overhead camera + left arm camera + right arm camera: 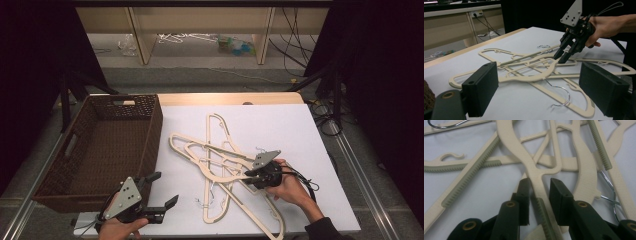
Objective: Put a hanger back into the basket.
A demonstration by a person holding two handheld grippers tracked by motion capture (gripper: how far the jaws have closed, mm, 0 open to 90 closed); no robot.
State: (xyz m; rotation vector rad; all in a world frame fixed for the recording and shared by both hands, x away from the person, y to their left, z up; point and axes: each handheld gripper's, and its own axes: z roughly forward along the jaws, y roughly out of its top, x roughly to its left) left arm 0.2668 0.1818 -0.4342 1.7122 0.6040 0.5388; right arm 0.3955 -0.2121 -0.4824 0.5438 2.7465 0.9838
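Right gripper [248, 176]: your right hand [290, 187] holds it low over the pile of hangers [220, 165], near the middle of the white sheet [280, 125]; in the right gripper view its jaws stand narrow, one on each side of a cream hanger arm [537, 182]; a small gap shows between the pads and the arm, so it is not yet clamped; the left gripper view shows its fingertips [562, 58] down on the pile.
Left gripper [162, 190]: your left hand [117, 229] holds it at the near edge of the sheet, just beside the basket [150, 135]; jaws spread wide, with nothing between them; it points toward the pile.
Hangers: several cream plastic ones lie crossed flat on the sheet, overlapping; some have ribbed grey-green strips [600, 145] along their arms; a wire hook [560, 96] sticks out at the near side of the pile.
Basket: dark brown wicker, at the left of the table, with a handle slot in its wall.
Writing: no brand or label can be read on anything.
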